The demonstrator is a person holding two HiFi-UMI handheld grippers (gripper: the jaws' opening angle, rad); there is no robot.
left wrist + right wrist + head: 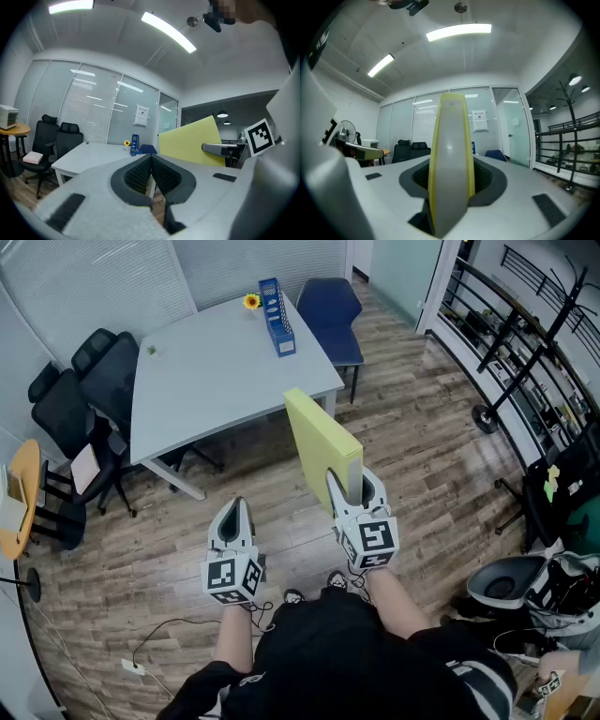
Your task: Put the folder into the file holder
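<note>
**Two grippers level, yellow folder held short of the table**

One thin yellow card folder (319,437) sat in the right gripper (353,480), whose jaws were clamped on its near end. In the right gripper view its pale grey spine (451,140), edged in yellow, stood upright between the dark pads. The folder rested on its edge with both faces vertical. Its long axis ran from the jaws at centre frame in the head view towards the upper left, pointing at the near right corner of the white rectangular table (216,371). It hung over the wooden floor, and its far end overlapped the table's edge in the picture.

The blue plastic file holder (277,317) stood at upper centre of the head view, near the table's far side and well apart from the folder. Its length ran up and down the frame. A small yellow sunflower (251,302) stood just left of it.

The left gripper (234,508) sat at lower left of centre with its jaws together and nothing between them.
</note>
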